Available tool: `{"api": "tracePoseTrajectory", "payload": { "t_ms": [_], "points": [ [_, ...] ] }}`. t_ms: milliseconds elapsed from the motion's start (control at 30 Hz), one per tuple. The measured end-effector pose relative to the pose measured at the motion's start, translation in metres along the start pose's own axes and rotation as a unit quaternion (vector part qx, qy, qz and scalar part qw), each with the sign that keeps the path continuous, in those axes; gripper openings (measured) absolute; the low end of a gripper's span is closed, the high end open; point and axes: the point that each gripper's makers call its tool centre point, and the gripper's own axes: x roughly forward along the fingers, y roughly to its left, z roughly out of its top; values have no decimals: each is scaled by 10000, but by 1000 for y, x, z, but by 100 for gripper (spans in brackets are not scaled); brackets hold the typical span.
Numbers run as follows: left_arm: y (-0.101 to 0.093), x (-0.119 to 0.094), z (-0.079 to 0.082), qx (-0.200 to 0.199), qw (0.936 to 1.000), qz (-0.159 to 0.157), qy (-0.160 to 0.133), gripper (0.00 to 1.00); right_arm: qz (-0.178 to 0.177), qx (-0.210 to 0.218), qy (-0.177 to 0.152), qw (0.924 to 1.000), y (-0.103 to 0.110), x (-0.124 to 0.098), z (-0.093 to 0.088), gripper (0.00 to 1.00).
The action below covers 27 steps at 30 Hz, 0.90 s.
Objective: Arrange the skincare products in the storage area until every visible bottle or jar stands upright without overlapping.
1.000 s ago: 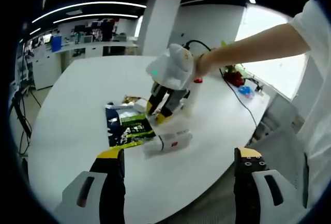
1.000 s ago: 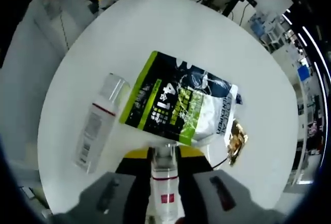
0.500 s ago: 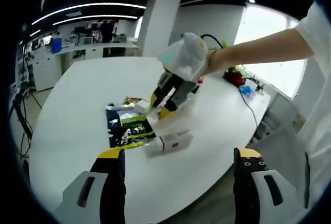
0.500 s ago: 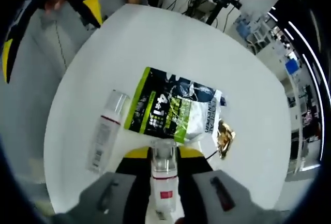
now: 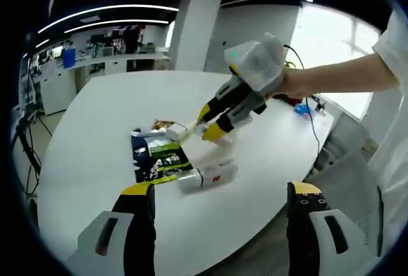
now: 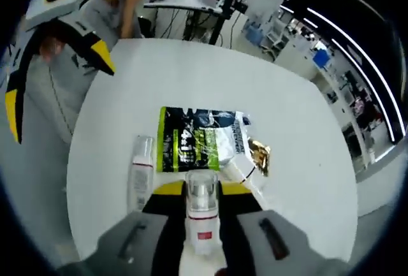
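right hand-held gripper (image 6: 201,190) pinching a clear bottle (image 6: 201,215), lifted off the white bench (image 6: 299,129) – cap seen in right gripper view only. left hand-held gripper (image 5: 217,193) spread, nothing between. 2 bottles counted: second bottle (image 5: 207,175) lies flat beside one dark-green pouch (image 5: 158,159); small white box (image 6: 238,166) and gold wrapper (image 6: 257,154) just past.

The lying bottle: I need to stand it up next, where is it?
In the left gripper view, the lying bottle rests on the white table, beside the green pouch.
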Motion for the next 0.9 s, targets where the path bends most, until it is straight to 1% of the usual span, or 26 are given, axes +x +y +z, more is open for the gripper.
{"api": "tracePoseTrajectory", "payload": {
  "t_ms": [133, 233, 367, 433, 500, 600, 667, 733, 800, 833, 867, 900],
  "points": [
    [-1, 0, 0, 11, 10000, -11, 11, 82, -190, 434, -160, 9987, -4, -10, -3, 18],
    [-1, 0, -1, 31, 10000, -26, 37, 82, -367, 749, -284, 9961, -7, -18, -3, 18],
    [-2, 0, -2, 47, 10000, -30, 59, 82, -682, 1013, -373, 9918, -11, -29, -7, 18],
    [-2, 0, -2, 42, 10000, -32, 64, 81, -863, 1143, -406, 9889, -11, -35, -11, 18],
    [-2, 0, -2, 50, 10000, -37, 71, 81, -1002, 1381, -525, 9839, -10, -41, -13, 18],
    [-2, 1, -3, 80, 9999, -37, 104, 80, -1168, 1551, -613, 9791, -9, -50, -18, 18],
    [-2, 1, -3, 98, 9999, -25, 106, 80, -1355, 1669, -648, 9745, -10, -57, -22, 18],
    [-2, 1, -3, 84, 9999, -4, 102, 79, -1595, 1879, -698, 9666, -12, -65, -28, 18],
    [0, 1, -3, 83, 9999, 24, 97, 78, -1768, 2212, -821, 9555, -10, -72, -33, 18],
    [0, 1, -3, 80, 9999, 43, 92, 78, -1864, 2423, -893, 9479, -9, -75, -37, 18],
    [1, 1, -2, 80, 9999, 56, 87, 78, -1922, 2527, -916, 9438, -9, -77, -41, 18],
    [1, 1, -2, 80, 9999, 67, 83, 78, -2067, 2674, -923, 9366, -10, -80, -46, 18]
  ]
}}
